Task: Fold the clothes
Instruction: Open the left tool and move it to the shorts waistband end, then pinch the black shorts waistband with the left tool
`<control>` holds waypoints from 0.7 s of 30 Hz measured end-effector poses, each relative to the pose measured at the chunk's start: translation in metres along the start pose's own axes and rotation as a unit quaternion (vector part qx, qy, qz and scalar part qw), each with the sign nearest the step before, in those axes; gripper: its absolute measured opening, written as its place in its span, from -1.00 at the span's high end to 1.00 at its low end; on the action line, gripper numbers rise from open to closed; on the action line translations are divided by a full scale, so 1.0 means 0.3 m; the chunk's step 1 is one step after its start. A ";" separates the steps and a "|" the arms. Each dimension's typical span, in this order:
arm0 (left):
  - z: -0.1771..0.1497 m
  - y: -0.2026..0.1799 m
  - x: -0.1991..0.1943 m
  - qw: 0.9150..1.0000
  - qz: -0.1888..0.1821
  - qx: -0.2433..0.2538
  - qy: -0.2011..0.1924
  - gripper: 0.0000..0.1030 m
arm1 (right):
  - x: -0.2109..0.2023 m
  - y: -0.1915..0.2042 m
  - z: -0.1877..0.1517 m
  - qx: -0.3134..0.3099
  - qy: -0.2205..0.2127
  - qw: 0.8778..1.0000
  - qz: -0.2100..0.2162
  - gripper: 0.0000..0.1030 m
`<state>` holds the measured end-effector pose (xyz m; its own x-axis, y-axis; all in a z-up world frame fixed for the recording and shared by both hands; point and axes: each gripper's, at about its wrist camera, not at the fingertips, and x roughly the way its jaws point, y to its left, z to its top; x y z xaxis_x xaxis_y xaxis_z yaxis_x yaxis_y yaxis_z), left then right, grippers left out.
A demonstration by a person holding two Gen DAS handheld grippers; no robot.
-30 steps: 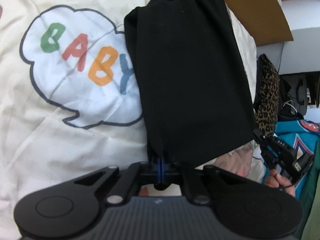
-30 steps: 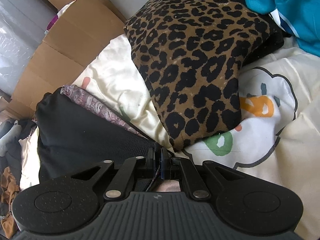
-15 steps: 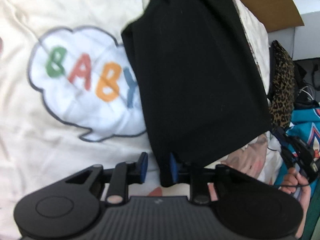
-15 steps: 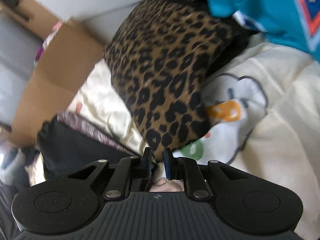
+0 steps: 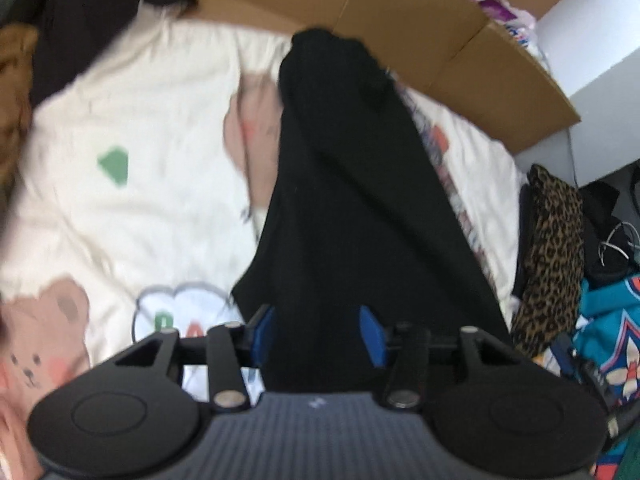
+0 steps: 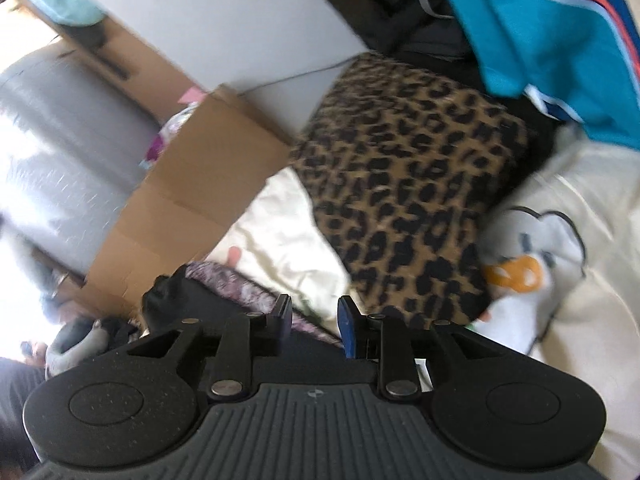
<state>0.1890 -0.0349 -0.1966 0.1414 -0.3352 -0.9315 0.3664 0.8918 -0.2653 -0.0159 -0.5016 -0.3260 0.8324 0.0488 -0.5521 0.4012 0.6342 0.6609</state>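
Left wrist view: my left gripper (image 5: 318,330) has its blue pads spread wide, and the black garment (image 5: 352,200) lies between them without being pinched. The garment is a long folded strip whose long axis runs from the near edge, right at my fingers, away to the far side, leaning slightly left at its narrow far end, which points toward the cardboard box (image 5: 420,36). It rests on a cream bedsheet (image 5: 152,128) printed with a bear (image 5: 44,344) at the near left and a speech-bubble print (image 5: 180,312) just left of the garment's near end. To the right I see a leopard-print pillow (image 5: 554,252) and, further right, a teal jersey (image 5: 612,332).

In the right wrist view, my right gripper (image 6: 314,320) is also spread apart and holds nothing. The black garment (image 6: 188,304) shows just past its left finger, at the near left, with a purplish patterned cloth (image 6: 236,292) along its edge. The leopard-print pillow (image 6: 404,200) fills the middle, the teal jersey (image 6: 552,40) lies far right, and the cardboard box (image 6: 192,196) stands on the left. Both views are blurred.
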 end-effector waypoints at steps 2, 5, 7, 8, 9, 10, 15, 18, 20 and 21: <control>0.033 -0.049 -0.006 1.000 0.005 0.029 -0.008 0.03 | -0.005 0.018 0.000 -0.009 -0.007 1.000 0.013 0.49; 0.083 -0.127 0.003 0.999 -0.009 0.045 -0.026 -0.01 | 0.012 0.034 -0.004 -0.026 -0.008 1.000 0.012 0.49; 0.134 -0.162 0.033 0.998 -0.019 0.058 -0.031 -0.02 | 0.028 0.043 -0.006 -0.039 -0.006 0.999 0.008 0.49; 0.172 -0.184 0.058 0.997 -0.017 0.068 -0.031 -0.02 | 0.035 0.047 -0.007 -0.045 -0.005 0.999 0.006 0.49; 0.210 -0.204 0.085 0.996 -0.015 0.078 -0.031 -0.02 | 0.043 0.052 -0.008 -0.051 -0.003 0.999 0.004 0.49; 0.241 -0.223 0.111 0.996 -0.013 0.085 -0.033 -0.02 | 0.051 0.057 -0.010 -0.057 -0.002 0.998 0.002 0.49; 0.398 -0.292 0.232 0.994 -0.018 0.091 -0.049 0.02 | 0.101 0.075 -0.015 -0.079 0.004 0.997 -0.002 0.49; 0.503 -0.314 0.306 0.998 -0.013 0.051 -0.039 0.08 | 0.148 0.091 -0.016 -0.095 0.019 0.995 -0.002 0.49; 0.559 -0.336 0.327 0.998 -0.010 0.051 -0.043 0.08 | 0.181 0.109 -0.018 -0.112 0.030 0.993 -0.005 0.49; 0.584 -0.349 0.336 0.997 -0.009 0.053 -0.047 0.08 | 0.196 0.117 -0.020 -0.120 0.035 0.992 -0.006 0.48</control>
<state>0.3260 -0.2153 -0.2190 0.2185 -0.3827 -0.8977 0.4648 0.8496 -0.2491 0.0449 -0.4719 -0.3382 0.7960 0.0883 -0.5989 0.3016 0.7999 0.5188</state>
